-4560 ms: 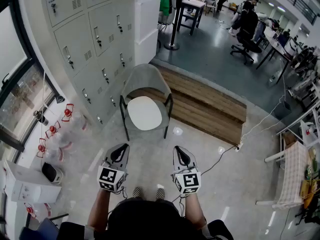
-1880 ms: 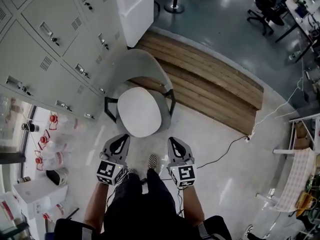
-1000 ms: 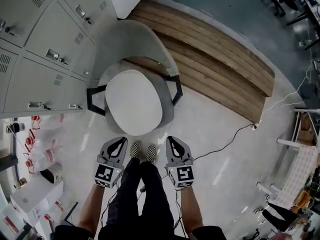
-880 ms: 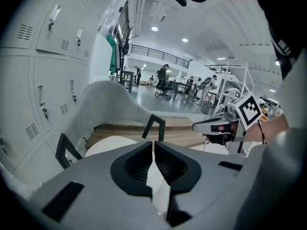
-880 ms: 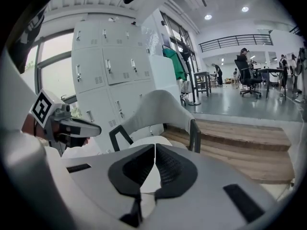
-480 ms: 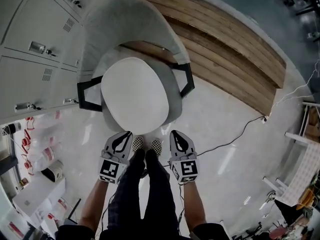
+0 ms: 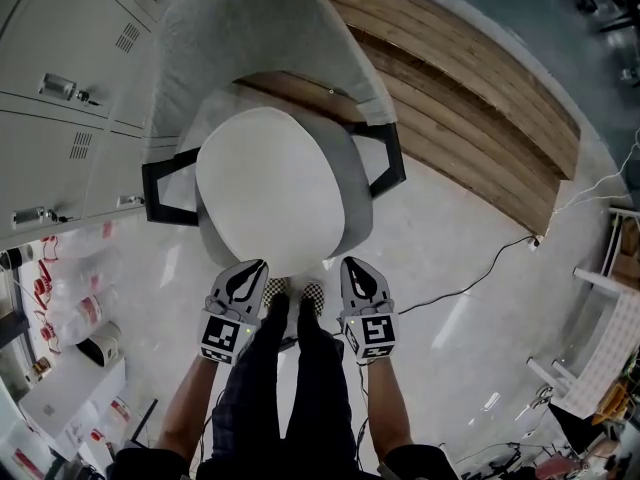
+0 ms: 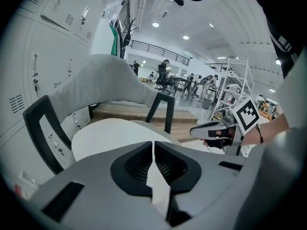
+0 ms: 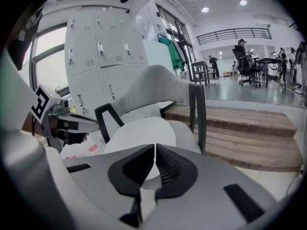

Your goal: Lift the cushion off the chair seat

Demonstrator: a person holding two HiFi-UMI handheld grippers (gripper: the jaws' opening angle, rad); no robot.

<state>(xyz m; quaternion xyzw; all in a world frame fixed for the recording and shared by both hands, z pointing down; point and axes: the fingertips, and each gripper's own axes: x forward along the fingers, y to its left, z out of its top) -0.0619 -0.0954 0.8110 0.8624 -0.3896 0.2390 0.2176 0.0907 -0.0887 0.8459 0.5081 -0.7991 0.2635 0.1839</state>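
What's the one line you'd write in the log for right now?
cushion: flat on chair seat, untouched | left gripper: shut, empty, just short of cushion | right gripper: shut, empty, likewise | lift: not begun

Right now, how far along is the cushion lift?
Done: the left gripper and right gripper are at the front of the chair. In hand: nothing; both are shut and empty. Left: open, grip the white cushion lying on the seat, lift it.
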